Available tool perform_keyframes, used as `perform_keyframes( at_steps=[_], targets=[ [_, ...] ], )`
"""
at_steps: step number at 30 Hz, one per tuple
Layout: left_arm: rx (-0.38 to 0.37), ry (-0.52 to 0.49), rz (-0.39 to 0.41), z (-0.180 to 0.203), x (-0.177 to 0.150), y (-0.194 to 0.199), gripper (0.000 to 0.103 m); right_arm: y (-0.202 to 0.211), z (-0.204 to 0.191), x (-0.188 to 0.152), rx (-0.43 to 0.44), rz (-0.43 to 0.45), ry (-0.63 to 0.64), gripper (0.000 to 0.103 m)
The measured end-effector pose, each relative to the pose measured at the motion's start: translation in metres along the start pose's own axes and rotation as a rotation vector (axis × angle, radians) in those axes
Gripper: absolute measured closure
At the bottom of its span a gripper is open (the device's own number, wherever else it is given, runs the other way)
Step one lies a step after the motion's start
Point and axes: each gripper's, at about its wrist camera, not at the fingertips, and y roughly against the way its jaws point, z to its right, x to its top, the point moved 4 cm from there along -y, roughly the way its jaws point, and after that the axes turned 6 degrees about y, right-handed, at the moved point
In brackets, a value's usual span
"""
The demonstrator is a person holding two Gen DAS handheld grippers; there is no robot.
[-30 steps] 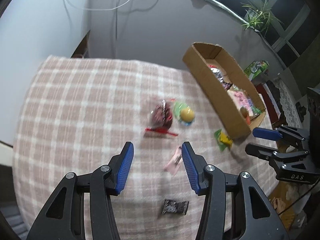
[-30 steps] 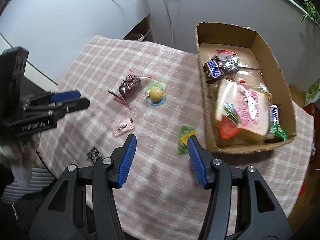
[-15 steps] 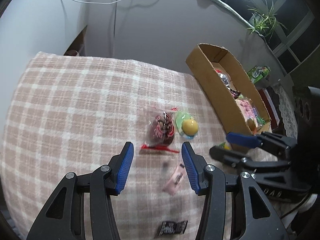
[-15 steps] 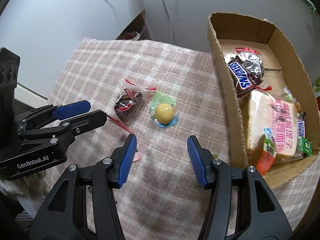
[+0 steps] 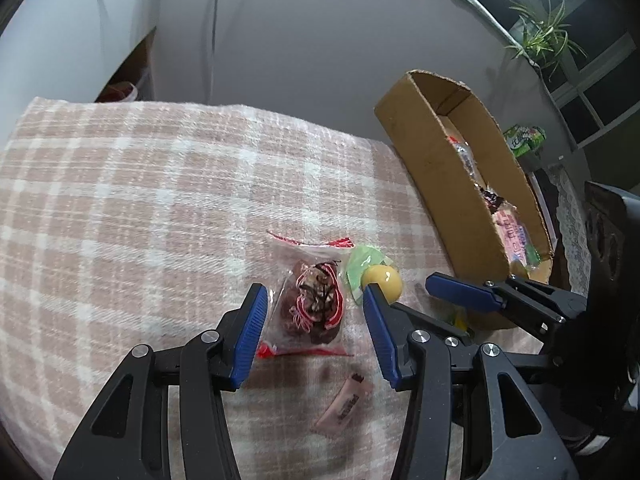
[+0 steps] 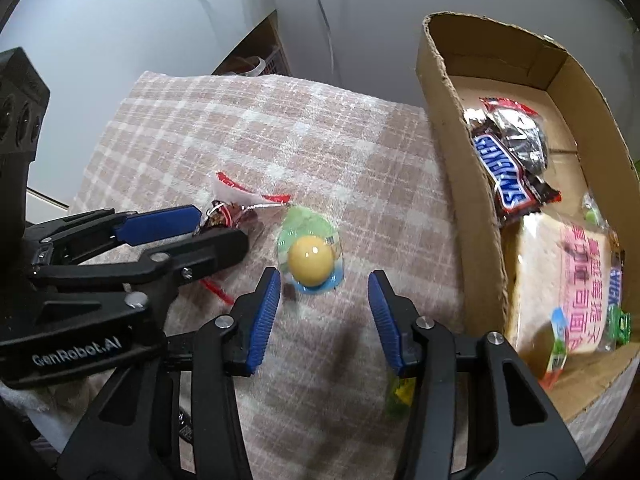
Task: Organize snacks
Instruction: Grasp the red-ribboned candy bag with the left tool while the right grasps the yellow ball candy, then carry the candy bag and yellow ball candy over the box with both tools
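A clear bag of dark chocolate with red trim (image 5: 316,304) lies on the plaid cloth, between the fingers of my open left gripper (image 5: 314,332). A yellow ball candy on a green wrapper (image 6: 310,258) lies just ahead of my open right gripper (image 6: 324,316); it also shows in the left wrist view (image 5: 380,278). The cardboard box (image 6: 452,152) at the right holds a Snickers bar (image 6: 500,168), a pink-printed bread pack (image 6: 568,284) and other snacks. A pink sachet (image 5: 344,404) lies near the left gripper's base.
A small green and yellow candy (image 6: 400,394) lies under the right gripper's right finger. The plaid cloth (image 5: 140,200) covers the whole table. A grey wall with hanging cables stands behind. A plant (image 5: 540,36) sits on the sill at the upper right.
Both grippers have moved forward and down: the left one now straddles the chocolate bag, the right one has closed in on the yellow ball candy. Both stay open.
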Motion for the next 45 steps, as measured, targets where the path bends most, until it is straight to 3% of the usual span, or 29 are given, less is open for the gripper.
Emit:
perform_keyframes(
  at_steps=[6,9,18,25,35,45],
  targets=[
    [0.018,0.011,-0.013,-0.003,0.003,-0.007,0.057,-0.015,-0.004,0.01,-0.014,-0.014,0.021,0.058],
    [0.021,0.012,-0.012,-0.007,0.005,-0.009,0.062,-0.02,-0.006,0.013,-0.019,-0.015,0.03,0.067],
    [0.025,-0.001,0.006,-0.015,0.005,-0.004,0.067,-0.021,-0.01,0.016,-0.027,-0.007,0.065,0.074],
    [0.052,-0.038,0.02,-0.012,0.0,0.001,0.074,-0.01,-0.005,0.016,-0.015,0.021,0.045,0.075],
    [0.06,-0.052,0.048,-0.011,-0.005,0.017,0.074,0.005,-0.01,0.014,-0.002,0.045,0.047,0.075],
    [0.034,-0.069,0.09,0.004,-0.003,0.044,0.074,0.051,-0.001,0.003,0.006,0.108,0.053,0.075]
  ],
)
